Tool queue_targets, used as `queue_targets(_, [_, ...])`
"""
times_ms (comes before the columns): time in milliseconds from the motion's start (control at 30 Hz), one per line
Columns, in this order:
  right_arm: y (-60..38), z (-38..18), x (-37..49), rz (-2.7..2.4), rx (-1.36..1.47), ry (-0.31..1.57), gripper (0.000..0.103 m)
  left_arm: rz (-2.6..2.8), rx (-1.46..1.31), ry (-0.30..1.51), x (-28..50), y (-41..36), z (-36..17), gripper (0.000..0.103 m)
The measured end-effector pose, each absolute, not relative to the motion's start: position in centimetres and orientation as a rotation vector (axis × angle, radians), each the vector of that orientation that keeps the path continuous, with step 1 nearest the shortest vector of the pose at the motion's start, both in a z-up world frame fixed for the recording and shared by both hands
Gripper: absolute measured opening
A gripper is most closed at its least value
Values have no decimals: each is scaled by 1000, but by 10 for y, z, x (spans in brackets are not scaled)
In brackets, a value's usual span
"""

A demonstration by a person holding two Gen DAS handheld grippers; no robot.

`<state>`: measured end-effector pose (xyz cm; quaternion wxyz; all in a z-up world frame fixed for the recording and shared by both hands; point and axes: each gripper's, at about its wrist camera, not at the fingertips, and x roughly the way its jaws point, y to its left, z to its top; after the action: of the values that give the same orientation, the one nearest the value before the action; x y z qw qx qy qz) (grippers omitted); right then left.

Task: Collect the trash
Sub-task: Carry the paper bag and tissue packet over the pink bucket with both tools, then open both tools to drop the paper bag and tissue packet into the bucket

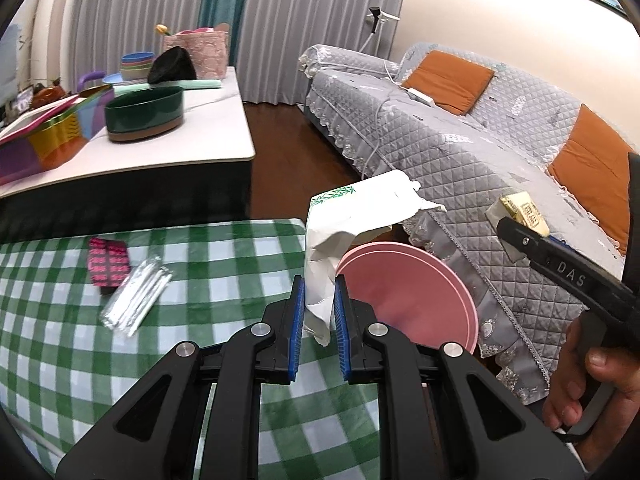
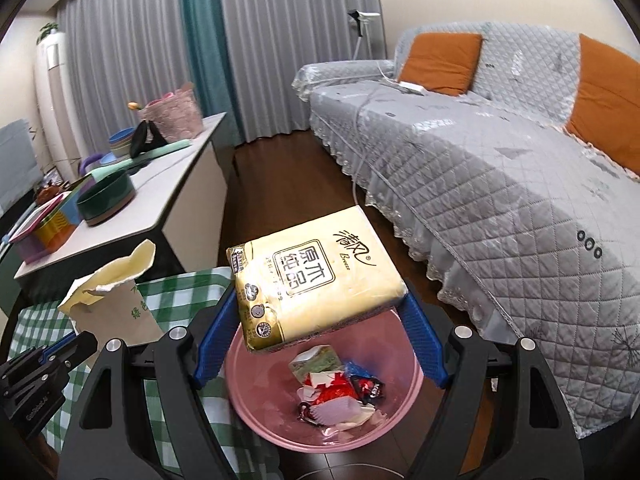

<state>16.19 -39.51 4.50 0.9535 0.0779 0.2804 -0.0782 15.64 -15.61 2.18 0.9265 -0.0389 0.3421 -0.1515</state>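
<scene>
My left gripper (image 1: 319, 292) is shut on a torn white paper bag (image 1: 340, 224) with a green bamboo print, held at the table's right edge beside the pink trash bin (image 1: 416, 280); the bag also shows in the right wrist view (image 2: 116, 300). My right gripper (image 2: 320, 312) is shut on a yellow tissue pack (image 2: 316, 276), held above the pink trash bin (image 2: 256, 384), which holds several wrappers (image 2: 340, 392). The right gripper with the pack (image 1: 520, 210) shows in the left wrist view. A pink blister pack (image 1: 108, 260) and a clear wrapper (image 1: 136, 300) lie on the green checked tablecloth (image 1: 200, 280).
A white side table (image 1: 192, 136) carries a dark green round tub (image 1: 144, 114), a colourful box (image 1: 44, 136), bowls and a pink basket. A grey quilted sofa (image 2: 500, 184) with orange cushions stands at the right. Dark wood floor (image 2: 280, 184) lies between them.
</scene>
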Motion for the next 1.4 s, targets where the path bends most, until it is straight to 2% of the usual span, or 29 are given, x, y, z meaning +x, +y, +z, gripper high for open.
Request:
queue_targets(733, [-418,26,176,-204,162,611,76,-400,-59,764,193,-223,-3,14])
queue_targets(1200, [-420,17,184,-203,165,653,78,-409,-64,790,204,-235,-7,15])
queue_targets(1233, [-420,16,185,-204,164,662,78,-407,-74,796,205,-235,-7,17])
queue_targets(1300, [-418,14,186,-205,157,665,83,-409,-89,816,208,-233,-9,39])
queue_targets(1400, [-415,16,186,-209,140,660,85,-402,-98,821,207,-228,-7,41])
